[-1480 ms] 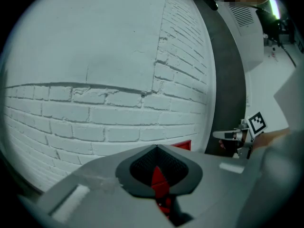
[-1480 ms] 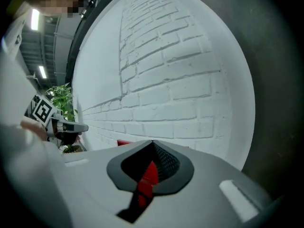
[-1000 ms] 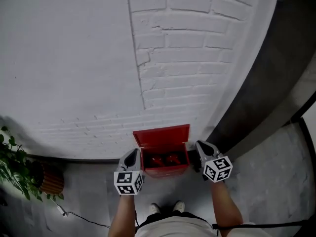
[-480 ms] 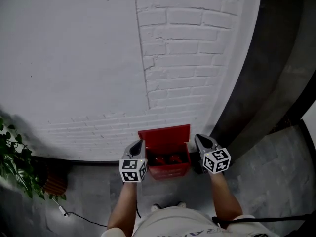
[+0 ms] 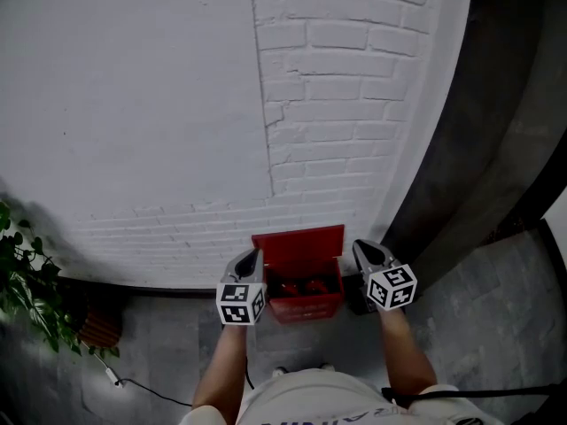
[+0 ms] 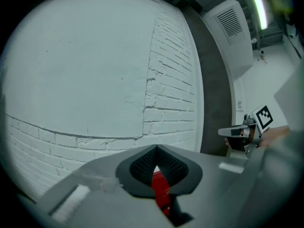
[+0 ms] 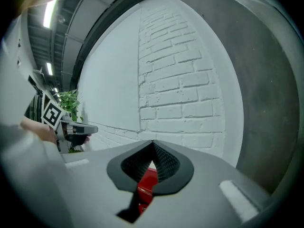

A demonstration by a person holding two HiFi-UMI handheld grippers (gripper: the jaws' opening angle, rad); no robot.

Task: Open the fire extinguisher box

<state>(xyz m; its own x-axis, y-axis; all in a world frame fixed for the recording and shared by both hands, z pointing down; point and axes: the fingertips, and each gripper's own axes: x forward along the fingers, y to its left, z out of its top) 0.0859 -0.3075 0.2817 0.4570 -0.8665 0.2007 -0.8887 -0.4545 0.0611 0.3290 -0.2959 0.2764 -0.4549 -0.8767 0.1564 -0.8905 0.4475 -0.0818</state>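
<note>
A red fire extinguisher box (image 5: 303,305) stands on the floor against the white brick wall, its lid (image 5: 298,241) raised and leaning back on the bricks. Red extinguishers show inside. My left gripper (image 5: 251,257) hovers at the box's left edge, jaws shut with nothing between them. My right gripper (image 5: 361,248) hovers at the right edge, also shut and empty. In the left gripper view the closed left gripper (image 6: 156,148) points at the wall, with the red box (image 6: 160,189) below. The right gripper view shows the right gripper (image 7: 153,144) likewise, above the box (image 7: 148,184).
A leafy plant (image 5: 22,282) in a terracotta pot (image 5: 99,326) stands at the left, with a cable (image 5: 133,383) along the floor. A dark grey wall band (image 5: 478,131) runs right of the bricks. The person's shoes (image 5: 301,372) are just in front of the box.
The head view has drifted a little. Both grippers have edged up beside the box and stay shut. The lid has stood open throughout.
</note>
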